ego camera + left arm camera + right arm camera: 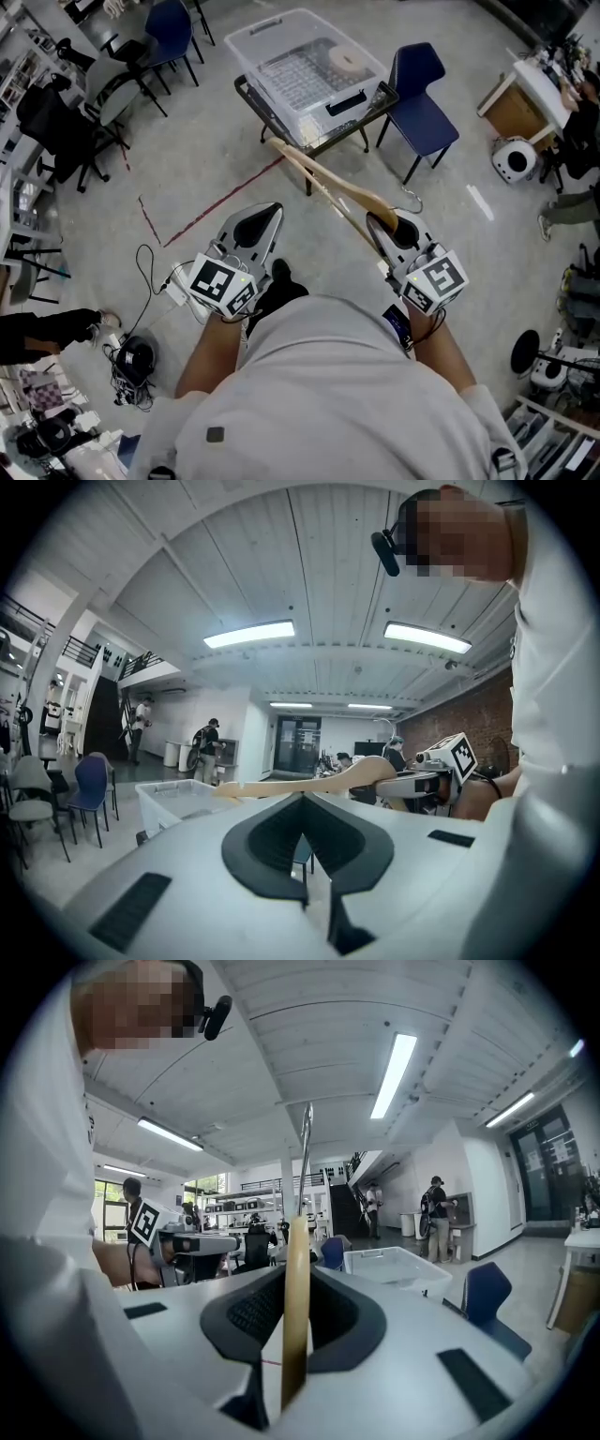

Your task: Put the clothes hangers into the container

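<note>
My right gripper is shut on a wooden clothes hanger and holds it level. One arm of the hanger reaches toward the clear plastic container, which sits on a small dark table. Its metal hook sticks out to the right. In the right gripper view the hanger stands edge-on between the pads, with its hook above and the container ahead. My left gripper is shut and holds nothing. In the left gripper view the hanger crosses above the container.
A blue chair stands right of the table. Dark office chairs are at the left. Cables and a power strip lie on the floor by my left side. A red tape line marks the floor. A tape roll lies in the container.
</note>
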The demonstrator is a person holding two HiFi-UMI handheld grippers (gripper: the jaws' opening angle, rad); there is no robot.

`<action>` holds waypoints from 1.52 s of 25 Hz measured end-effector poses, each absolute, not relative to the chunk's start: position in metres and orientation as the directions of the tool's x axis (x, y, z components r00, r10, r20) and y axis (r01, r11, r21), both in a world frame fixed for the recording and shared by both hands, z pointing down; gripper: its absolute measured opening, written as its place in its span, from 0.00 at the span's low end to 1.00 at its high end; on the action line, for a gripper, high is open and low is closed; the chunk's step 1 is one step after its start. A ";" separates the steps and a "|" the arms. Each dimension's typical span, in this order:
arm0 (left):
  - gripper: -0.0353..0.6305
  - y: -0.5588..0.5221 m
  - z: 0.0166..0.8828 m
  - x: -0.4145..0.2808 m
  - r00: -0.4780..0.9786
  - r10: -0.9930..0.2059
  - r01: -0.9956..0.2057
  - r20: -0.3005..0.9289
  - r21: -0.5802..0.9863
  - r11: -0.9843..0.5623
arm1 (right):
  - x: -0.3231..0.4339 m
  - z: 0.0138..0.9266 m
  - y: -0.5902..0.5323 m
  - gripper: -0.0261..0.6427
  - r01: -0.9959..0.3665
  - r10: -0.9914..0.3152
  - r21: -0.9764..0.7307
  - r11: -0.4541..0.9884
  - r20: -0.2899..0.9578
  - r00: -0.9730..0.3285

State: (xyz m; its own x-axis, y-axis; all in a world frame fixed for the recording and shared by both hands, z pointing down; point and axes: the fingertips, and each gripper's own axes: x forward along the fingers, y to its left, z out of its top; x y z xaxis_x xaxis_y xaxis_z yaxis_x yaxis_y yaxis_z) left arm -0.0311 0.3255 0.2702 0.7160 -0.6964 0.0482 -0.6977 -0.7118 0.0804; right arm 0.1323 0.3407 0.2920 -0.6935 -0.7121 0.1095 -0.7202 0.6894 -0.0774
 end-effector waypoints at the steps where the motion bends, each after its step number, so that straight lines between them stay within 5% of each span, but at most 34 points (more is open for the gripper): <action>1: 0.08 0.320 0.272 -0.035 0.717 -0.696 -0.697 0.048 0.083 -0.712 | 0.128 0.293 0.335 0.13 -0.720 -0.712 -0.073 0.690 0.112 -0.693; 20: 0.08 0.182 0.276 -0.177 0.762 -0.644 -0.647 0.065 0.126 -0.752 | 0.008 0.288 0.201 0.13 -0.782 -0.768 -0.068 0.619 0.154 -0.622; 38: 0.08 0.120 0.285 -0.191 0.711 -0.699 -0.703 0.077 0.131 -0.699 | -0.005 0.299 0.112 0.13 -0.730 -0.715 -0.090 0.677 0.158 -0.682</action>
